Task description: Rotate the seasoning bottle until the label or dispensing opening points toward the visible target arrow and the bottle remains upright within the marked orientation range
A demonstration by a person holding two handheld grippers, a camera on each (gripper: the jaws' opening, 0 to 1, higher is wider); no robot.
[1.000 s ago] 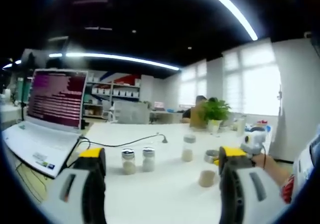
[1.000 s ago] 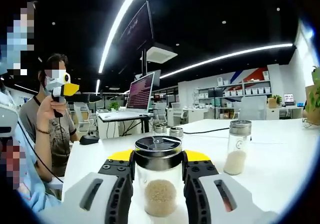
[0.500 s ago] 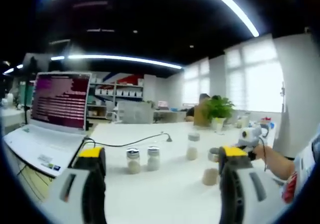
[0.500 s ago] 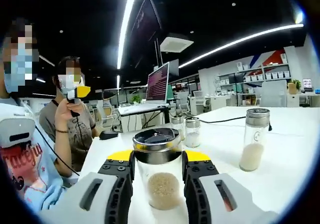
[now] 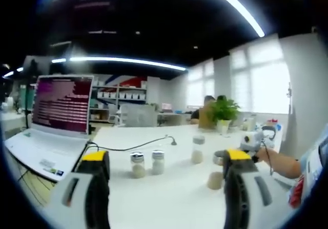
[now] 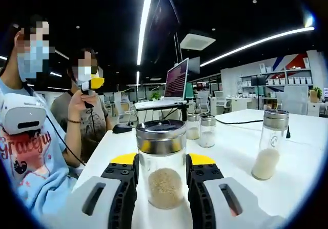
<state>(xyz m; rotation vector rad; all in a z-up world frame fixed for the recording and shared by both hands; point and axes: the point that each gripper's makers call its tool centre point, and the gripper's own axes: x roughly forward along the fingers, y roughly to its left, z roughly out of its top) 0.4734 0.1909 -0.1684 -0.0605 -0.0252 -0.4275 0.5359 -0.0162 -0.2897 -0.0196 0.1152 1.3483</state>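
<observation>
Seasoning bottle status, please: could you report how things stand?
Right gripper shut on seasoning bottle, upright on white table. Left gripper open, holding nothing. Tall bottle stands apart; no target arrow visible.

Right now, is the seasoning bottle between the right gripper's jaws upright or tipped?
Upright. In the right gripper view the seasoning bottle stands vertical between the right gripper jaws, metal cap on top, granules settled at the bottom.

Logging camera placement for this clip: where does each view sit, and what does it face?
Left gripper view: rides the left tool, open, facing the laptop and paired shakers; a hand shows far right.
Right gripper view: rides the right tool, shut on the seasoning bottle; seated people left.
Shared: the white table, laptop, shakers.
</observation>
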